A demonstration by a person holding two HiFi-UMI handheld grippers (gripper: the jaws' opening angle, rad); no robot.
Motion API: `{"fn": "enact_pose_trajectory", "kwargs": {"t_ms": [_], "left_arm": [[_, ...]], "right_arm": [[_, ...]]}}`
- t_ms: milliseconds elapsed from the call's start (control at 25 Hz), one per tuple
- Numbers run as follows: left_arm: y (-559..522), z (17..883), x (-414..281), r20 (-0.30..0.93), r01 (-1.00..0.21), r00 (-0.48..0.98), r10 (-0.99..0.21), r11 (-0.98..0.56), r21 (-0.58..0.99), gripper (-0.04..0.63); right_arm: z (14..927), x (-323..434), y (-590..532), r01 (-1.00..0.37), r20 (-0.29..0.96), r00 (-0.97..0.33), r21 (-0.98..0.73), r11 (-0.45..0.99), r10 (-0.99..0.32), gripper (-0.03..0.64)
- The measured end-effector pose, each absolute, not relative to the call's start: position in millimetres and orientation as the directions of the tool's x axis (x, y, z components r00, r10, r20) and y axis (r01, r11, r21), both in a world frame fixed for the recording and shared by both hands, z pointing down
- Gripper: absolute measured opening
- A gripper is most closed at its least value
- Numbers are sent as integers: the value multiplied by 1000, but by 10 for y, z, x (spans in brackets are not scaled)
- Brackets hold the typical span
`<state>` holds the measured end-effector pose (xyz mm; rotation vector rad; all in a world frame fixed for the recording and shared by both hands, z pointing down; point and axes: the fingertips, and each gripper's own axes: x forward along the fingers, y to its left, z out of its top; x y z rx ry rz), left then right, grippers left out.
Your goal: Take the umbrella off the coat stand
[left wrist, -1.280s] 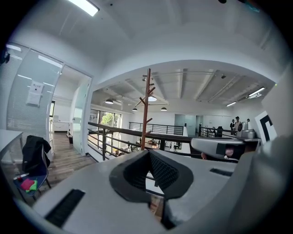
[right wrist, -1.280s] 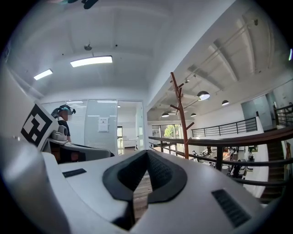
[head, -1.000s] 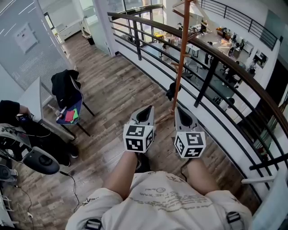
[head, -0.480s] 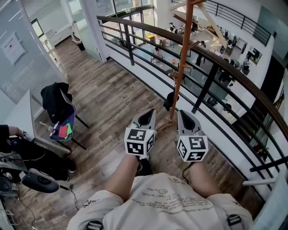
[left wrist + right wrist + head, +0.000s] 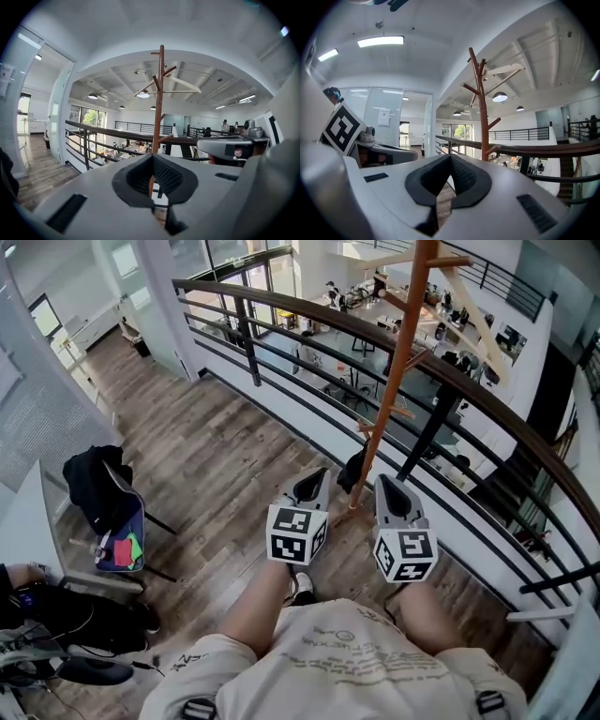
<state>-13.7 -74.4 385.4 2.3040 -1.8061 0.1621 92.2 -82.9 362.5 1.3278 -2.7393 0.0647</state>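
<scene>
Jaws together on both sides, nothing in either: left gripper (image 5: 310, 487) and right gripper (image 5: 390, 495) each show pads meeting, with only a sliver of a gap at the seam.

Change vs a second back: the coat stand (image 5: 394, 362) fills more of the head view. Its foot now sits just ahead of the jaws, between the two sets. The chair (image 5: 120, 526) with the dark jacket is now further out left of the left jaws. I read that as the walk-up nearly done, with no grasp begun.

Umbrella (image 5: 351, 471): I take the dark bundle hanging low on the pole for it. It's just ahead of the left jaws and inboard toward the right ones. Too small to confirm, and I can't tell how it's hooked.

Neither gripper view shows it. Both look up the pole at the pegs and the wooden hanger (image 5: 183, 84), so the bundle is below the jaws' line. The pole is dead centre over the left jaws and offset right of the right jaws.

What it means, as I see it:
- Aim has to drop before anything else.
- One set of jaws has to open before reaching; the left looks better lined up.
- Lift it up off its peg rather than pull sideways, since the stand looks light enough to tip.
- The railing (image 5: 309, 317) is close beyond the pole, so little room past the jaws.
</scene>
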Motion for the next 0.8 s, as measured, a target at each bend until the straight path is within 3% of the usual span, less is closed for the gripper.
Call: {"fn": "enact_pose_trajectory", "kwargs": {"t_ms": [320,800], "left_arm": [[-1373,4085,-404,256,-948,316,-914,-311,59,5],[-2120,4704,-152,317,-882,463,-828,-468,66,6]], "right_arm": [[3769,771,-1311,-852,136,-521,-20,523,-843,3],[4079,1079,-1779,-926,198,-374,-32,376,-906,2]]}}
